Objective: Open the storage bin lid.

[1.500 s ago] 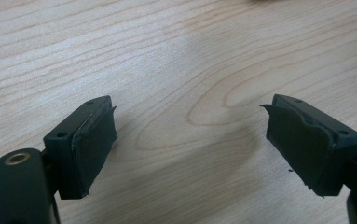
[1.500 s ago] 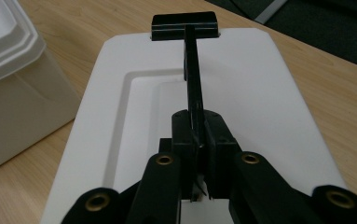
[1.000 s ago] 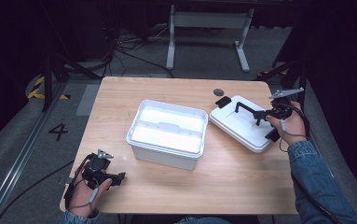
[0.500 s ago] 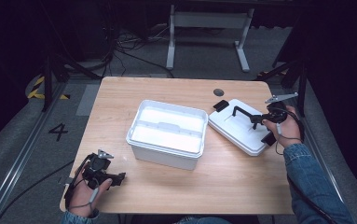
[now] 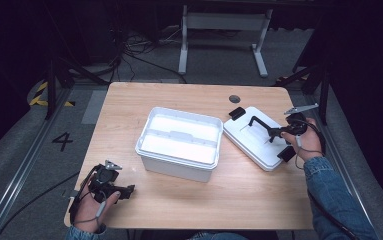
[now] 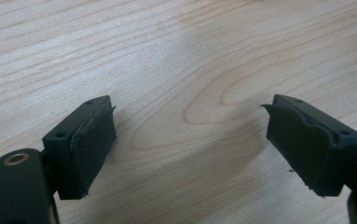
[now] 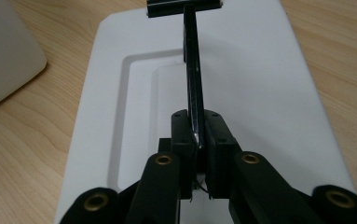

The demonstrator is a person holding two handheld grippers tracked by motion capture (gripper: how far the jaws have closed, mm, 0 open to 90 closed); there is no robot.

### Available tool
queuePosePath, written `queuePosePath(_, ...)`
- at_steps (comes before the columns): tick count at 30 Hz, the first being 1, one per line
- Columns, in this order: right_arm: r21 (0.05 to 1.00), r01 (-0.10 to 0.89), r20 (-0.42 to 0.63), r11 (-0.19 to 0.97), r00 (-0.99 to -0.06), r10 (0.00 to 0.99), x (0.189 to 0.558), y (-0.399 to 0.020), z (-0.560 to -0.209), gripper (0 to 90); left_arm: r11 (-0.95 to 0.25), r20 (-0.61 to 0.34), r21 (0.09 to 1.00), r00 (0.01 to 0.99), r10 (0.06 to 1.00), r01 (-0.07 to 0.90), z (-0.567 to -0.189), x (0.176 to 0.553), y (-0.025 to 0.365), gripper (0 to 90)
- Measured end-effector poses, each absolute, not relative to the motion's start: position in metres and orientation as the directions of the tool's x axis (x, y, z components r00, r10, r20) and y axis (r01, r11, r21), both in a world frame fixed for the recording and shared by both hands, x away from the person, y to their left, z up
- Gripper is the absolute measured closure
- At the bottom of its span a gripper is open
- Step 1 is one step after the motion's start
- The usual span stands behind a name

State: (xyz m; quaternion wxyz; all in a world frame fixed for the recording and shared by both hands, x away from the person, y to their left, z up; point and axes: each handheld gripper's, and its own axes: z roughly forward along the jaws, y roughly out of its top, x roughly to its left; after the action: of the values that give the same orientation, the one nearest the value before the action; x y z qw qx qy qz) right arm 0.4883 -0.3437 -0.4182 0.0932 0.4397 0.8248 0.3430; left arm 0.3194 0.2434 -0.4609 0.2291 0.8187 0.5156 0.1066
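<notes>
Jaws of the right gripper point(image 7: 198, 140) were pressed together on the thin black handle point(image 7: 192, 70) of a white lid point(image 5: 259, 142), pinching it near its closer end. The lid lay flat on the right part of the desk point(image 5: 179, 95), just beside a white bin point(image 5: 179, 142) that stood open near the middle, a narrow gap of wood between the two. A black clip point(image 5: 237, 113) sat at the lid's far corner and another at its near corner. The left gripper point(image 6: 190, 144) hovered over bare wood at the desk's near left corner, its jaws spread wide with nothing between them.

The desk was pale wood with a clear grain and a small dark round hole point(image 5: 234, 98) near its far edge. Around it lay a grey floor point(image 5: 24, 150) marked with the number 4, black cables and a white metal frame point(image 5: 224, 30) in a dark room.

The right hand point(image 5: 299, 145) reached in from the right edge in a blue denim sleeve point(image 5: 329, 195), gripper pointing left across the lid. The left hand point(image 5: 91, 205) rested at the near edge.
</notes>
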Motion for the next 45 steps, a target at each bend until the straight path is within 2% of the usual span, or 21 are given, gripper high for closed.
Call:
queuePosePath(11,0.635,0.675,0.153,0.377,-0.588,0.794,0.488,-0.344,-0.425,83.9,-0.356,-0.066,0.492,0.441,0.895,0.795,-0.46,0.319,0.244,16.0)
queuePosePath(12,0.634,0.676,0.153,0.376,-0.586,0.795,0.488,-0.344,-0.425,81.9,-0.356,-0.066,0.492,0.442,0.895,0.795,-0.459,0.319,0.244,16.0)
queuePosePath(14,0.646,0.672,0.149,0.363,-0.577,0.803,0.488,-0.344,-0.425,71.6,-0.351,-0.071,0.492,0.439,0.896,0.797,-0.459,0.318,0.243,16.0)
queuePosePath(18,0.668,0.661,0.148,0.343,-0.569,0.809,0.488,-0.344,-0.425,61.2,-0.356,-0.066,0.493,0.442,0.895,0.794,-0.46,0.319,0.244,16.0)
queuePosePath(24,0.702,0.629,0.123,0.334,-0.57,0.813,0.487,-0.345,-0.416,52.8,-0.351,-0.066,0.493,0.436,0.897,0.796,-0.46,0.319,0.243,16.0)
queuePosePath(35,0.736,0.586,0.113,0.339,-0.6,0.792,0.476,-0.34,-0.388,51.5,-0.351,-0.068,0.493,0.437,0.897,0.796,-0.46,0.319,0.244,16.0)
queuePosePath(45,0.761,0.543,0.114,0.353,-0.649,0.752,0.448,-0.329,-0.364,50.3,-0.353,-0.065,0.496,0.44,0.896,0.793,-0.459,0.319,0.244,16.1)
